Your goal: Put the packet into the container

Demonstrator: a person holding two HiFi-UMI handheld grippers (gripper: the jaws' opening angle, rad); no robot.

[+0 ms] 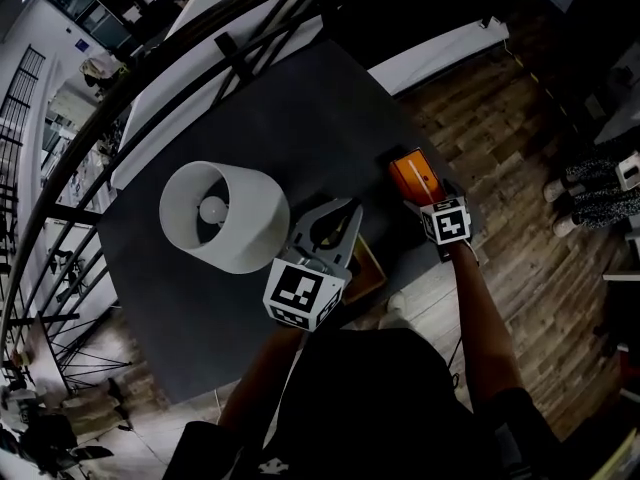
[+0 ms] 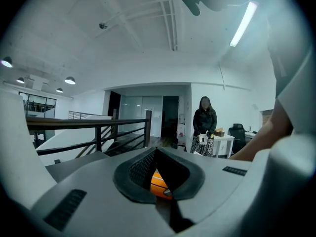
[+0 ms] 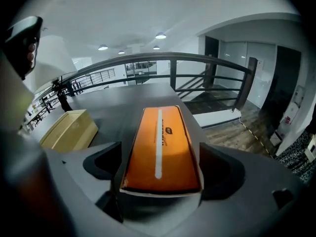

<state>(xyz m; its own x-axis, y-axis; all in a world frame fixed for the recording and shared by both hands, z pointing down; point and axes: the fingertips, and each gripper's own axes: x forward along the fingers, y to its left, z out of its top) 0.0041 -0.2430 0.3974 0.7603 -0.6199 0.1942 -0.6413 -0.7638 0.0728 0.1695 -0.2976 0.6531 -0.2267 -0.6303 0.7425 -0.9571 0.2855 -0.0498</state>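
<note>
An orange packet (image 1: pixel 411 179) lies flat near the right edge of the dark grey table (image 1: pixel 190 318). My right gripper (image 1: pixel 408 168) is down around it. In the right gripper view the packet (image 3: pixel 159 132) lies lengthwise between the two open jaws, whose pads stand close along its sides. The container is a light wooden box (image 1: pixel 370 266) on the table to the left of the packet, also visible in the right gripper view (image 3: pixel 69 130). My left gripper (image 1: pixel 352 208) hovers over that box with its jaw tips together and nothing held; a bit of orange shows through the gap behind its tips (image 2: pixel 157 151).
A large white lamp shade (image 1: pixel 225 213) stands on the table left of the box. A black railing (image 1: pixel 150 58) runs along the far side. Beyond the table's right edge is wooden floor (image 1: pixel 520 128), where a person stands (image 1: pixel 595 193).
</note>
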